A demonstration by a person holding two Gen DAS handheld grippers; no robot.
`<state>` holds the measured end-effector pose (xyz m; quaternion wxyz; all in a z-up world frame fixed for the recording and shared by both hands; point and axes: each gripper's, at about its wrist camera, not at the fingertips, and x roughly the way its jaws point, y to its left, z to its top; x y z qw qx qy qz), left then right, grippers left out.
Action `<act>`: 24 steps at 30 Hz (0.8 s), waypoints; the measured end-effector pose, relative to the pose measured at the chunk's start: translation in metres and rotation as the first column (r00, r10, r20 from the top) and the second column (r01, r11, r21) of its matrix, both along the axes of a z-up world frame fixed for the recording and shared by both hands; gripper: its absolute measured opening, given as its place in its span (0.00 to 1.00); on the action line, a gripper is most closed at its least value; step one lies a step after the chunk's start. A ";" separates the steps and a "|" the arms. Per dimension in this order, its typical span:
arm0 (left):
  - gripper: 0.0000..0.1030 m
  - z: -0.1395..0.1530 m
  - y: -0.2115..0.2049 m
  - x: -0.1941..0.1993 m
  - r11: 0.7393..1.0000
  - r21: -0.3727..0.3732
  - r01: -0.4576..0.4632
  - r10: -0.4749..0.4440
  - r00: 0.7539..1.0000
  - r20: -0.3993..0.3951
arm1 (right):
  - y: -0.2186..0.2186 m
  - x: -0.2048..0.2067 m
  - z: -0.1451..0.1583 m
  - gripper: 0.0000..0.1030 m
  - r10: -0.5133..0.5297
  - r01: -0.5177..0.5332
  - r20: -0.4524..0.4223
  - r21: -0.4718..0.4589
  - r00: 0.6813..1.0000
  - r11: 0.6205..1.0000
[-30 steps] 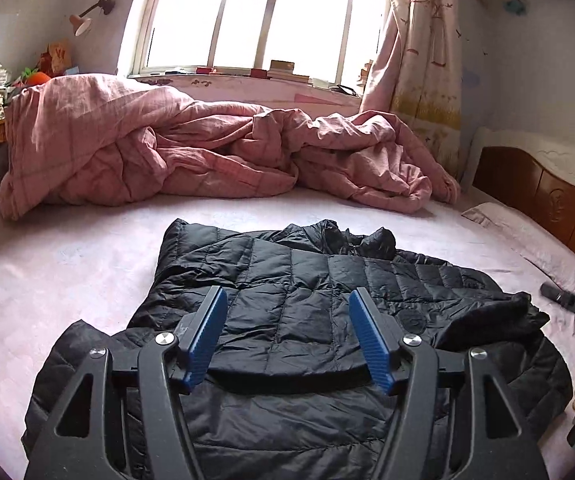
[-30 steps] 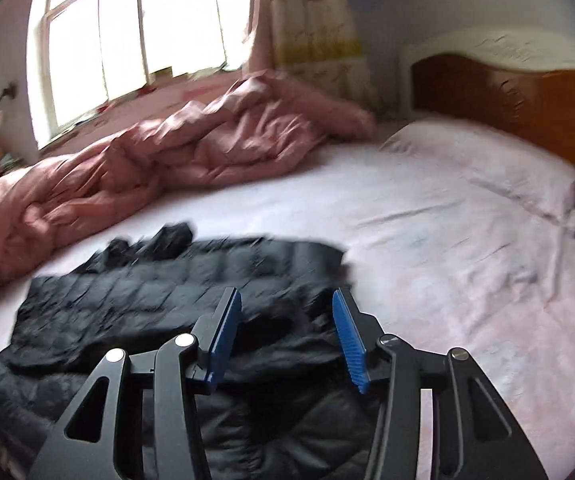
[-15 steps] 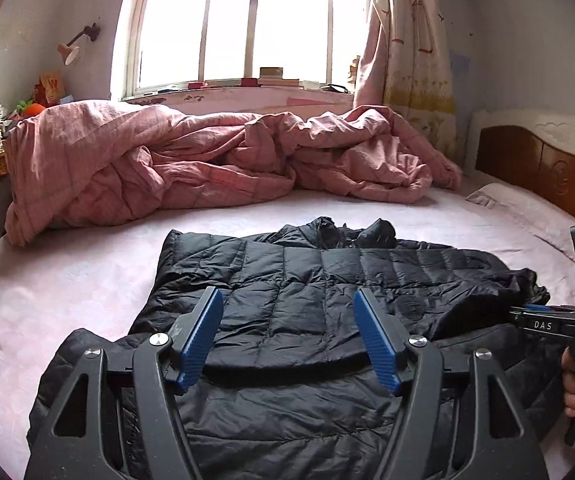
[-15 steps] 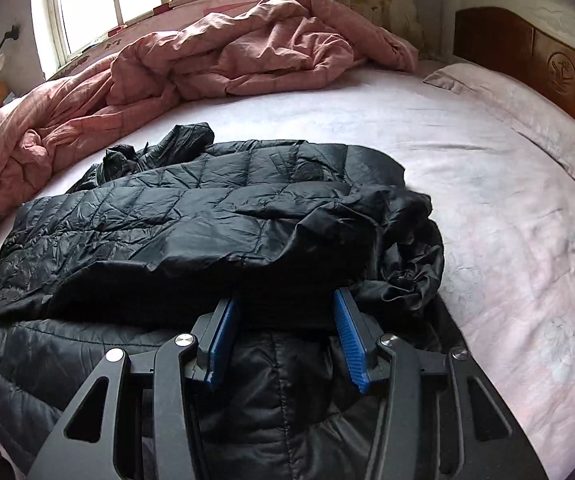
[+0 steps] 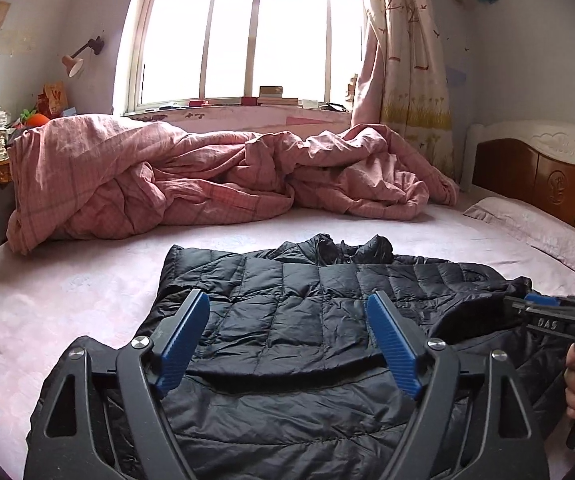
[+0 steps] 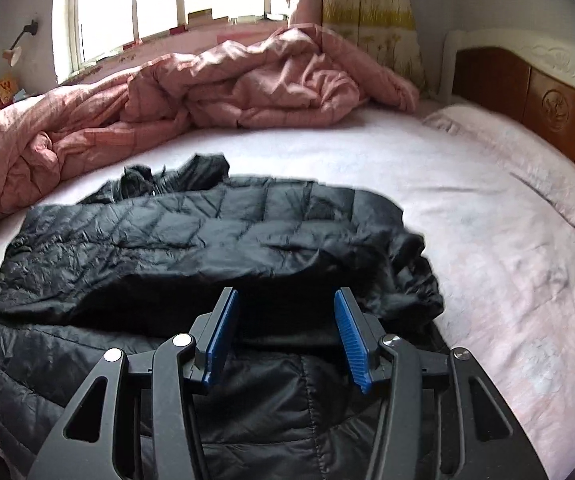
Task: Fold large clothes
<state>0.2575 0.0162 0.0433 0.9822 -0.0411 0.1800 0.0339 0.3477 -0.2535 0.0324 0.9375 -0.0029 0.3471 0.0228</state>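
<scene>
A black quilted puffer jacket (image 5: 295, 312) lies on the pink bed sheet, its upper half folded down over the lower half. It also shows in the right wrist view (image 6: 191, 240), with a bunched sleeve at its right edge. My left gripper (image 5: 287, 340) is open and empty, hovering over the jacket's folded edge. My right gripper (image 6: 283, 336) is open and empty, just above the jacket's right part. The right gripper's body (image 5: 555, 316) and the hand that holds it show at the right edge of the left wrist view.
A crumpled pink duvet (image 5: 207, 176) is piled along the far side of the bed. A pink pillow (image 6: 527, 160) lies against the wooden headboard (image 6: 535, 96) at the right. Bare pink sheet (image 6: 487, 280) lies right of the jacket. A window and curtain are behind.
Both grippers have tilted and lifted a little, so more of the window and wall shows. The right gripper has drawn back slightly from the jacket. The jacket has not moved.
</scene>
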 end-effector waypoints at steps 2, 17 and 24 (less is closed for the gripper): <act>0.80 0.001 0.000 -0.001 1.000 0.003 0.000 0.000 1.000 0.008 | -0.003 -0.003 0.004 0.52 0.000 0.000 0.016 0.024 1.000 1.000; 0.86 0.038 0.003 -0.063 1.000 0.029 -0.010 0.008 0.997 0.082 | 0.012 -0.063 0.033 0.53 0.022 -0.027 0.146 0.035 0.989 0.999; 0.99 0.058 0.008 -0.131 0.994 0.105 0.001 -0.017 0.988 0.151 | 0.020 -0.151 0.060 0.69 0.050 -0.047 0.266 -0.018 0.963 0.999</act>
